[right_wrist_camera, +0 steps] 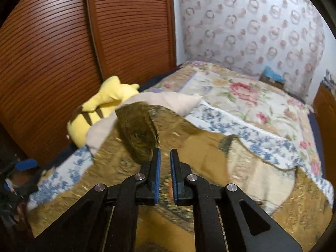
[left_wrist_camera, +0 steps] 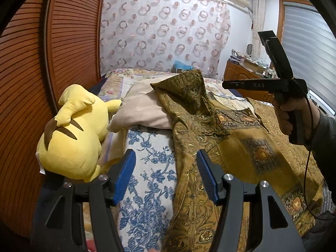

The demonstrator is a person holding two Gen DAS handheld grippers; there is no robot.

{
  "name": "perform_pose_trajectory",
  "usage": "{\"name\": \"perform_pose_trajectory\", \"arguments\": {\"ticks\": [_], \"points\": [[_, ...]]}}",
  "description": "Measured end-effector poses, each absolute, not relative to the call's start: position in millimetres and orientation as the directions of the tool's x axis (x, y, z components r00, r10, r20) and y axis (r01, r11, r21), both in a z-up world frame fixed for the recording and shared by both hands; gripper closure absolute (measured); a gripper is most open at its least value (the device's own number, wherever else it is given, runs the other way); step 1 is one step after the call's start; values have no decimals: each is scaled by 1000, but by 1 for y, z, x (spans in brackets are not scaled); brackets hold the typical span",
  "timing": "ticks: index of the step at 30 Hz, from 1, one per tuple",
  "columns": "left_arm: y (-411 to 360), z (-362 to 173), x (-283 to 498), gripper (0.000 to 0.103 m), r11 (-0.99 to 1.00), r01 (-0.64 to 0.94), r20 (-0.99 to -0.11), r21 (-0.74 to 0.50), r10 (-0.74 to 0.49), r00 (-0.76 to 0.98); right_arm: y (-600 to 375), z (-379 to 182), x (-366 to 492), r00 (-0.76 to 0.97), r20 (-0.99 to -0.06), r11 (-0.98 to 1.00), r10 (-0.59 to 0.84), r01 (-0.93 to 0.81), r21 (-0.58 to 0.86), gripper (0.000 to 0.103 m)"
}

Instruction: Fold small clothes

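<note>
A golden-brown patterned shirt [left_wrist_camera: 241, 147] [right_wrist_camera: 210, 147] lies spread on the bed. One sleeve [left_wrist_camera: 189, 88] [right_wrist_camera: 138, 130] stands up in a peak over its upper left part, blurred in the right wrist view. My left gripper [left_wrist_camera: 166, 168] is open wide above the shirt's left edge, its blue pads [left_wrist_camera: 126, 174] touching nothing. My right gripper [left_wrist_camera: 225, 84] [right_wrist_camera: 166, 157] hovers over the shirt just right of the raised sleeve, held by a hand [left_wrist_camera: 294, 117]. Its jaws stand a narrow gap apart with no cloth between them.
A yellow plush toy [left_wrist_camera: 73, 136] [right_wrist_camera: 105, 105] lies at the bed's left edge beside a beige pillow [left_wrist_camera: 142, 109] [right_wrist_camera: 163, 100]. Louvred wooden doors [left_wrist_camera: 42, 63] stand close on the left. The floral bedcover [left_wrist_camera: 147, 168] [right_wrist_camera: 241, 96] extends beyond; a cluttered dresser [left_wrist_camera: 241, 73] is far right.
</note>
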State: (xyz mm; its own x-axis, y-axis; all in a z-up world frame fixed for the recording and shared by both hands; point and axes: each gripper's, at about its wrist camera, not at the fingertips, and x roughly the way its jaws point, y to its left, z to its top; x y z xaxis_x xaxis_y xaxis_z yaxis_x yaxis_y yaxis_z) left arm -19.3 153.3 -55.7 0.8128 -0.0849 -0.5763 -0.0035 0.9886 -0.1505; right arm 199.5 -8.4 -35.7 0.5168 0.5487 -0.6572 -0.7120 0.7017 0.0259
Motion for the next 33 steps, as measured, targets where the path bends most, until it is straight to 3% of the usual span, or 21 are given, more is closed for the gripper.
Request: {"name": "perform_pose_trajectory", "arguments": {"ticks": [2,5,14,18,22,28,33], "points": [[151,-55,-16,44,989,1,-577,-150,-89,812,-12,-37,199,510,-640,684,575,-729,33,79],[146,-55,-10,44,988,11,-581,-152,-98,808,-5,-41,200,478,-644,656,597,-753,50,56],[137,-52,-3,44,990,30,-585,-135,-104,804,6,-94,242,391,-734,694,555,-704,150,56],[133,-54,0,44,990,31,-591,-138,-107,799,9,-106,250,369,-747,696,552,-697,170,63],[130,-56,3,44,990,32,-600,-136,-108,793,20,-109,241,385,-752,669,536,-736,100,69],[124,-59,9,44,990,32,-613,-137,-110,783,25,-111,234,383,-757,634,530,-771,54,98],[122,-63,15,44,989,29,-625,-146,-115,772,14,-109,235,405,-754,657,517,-753,46,100]]}}
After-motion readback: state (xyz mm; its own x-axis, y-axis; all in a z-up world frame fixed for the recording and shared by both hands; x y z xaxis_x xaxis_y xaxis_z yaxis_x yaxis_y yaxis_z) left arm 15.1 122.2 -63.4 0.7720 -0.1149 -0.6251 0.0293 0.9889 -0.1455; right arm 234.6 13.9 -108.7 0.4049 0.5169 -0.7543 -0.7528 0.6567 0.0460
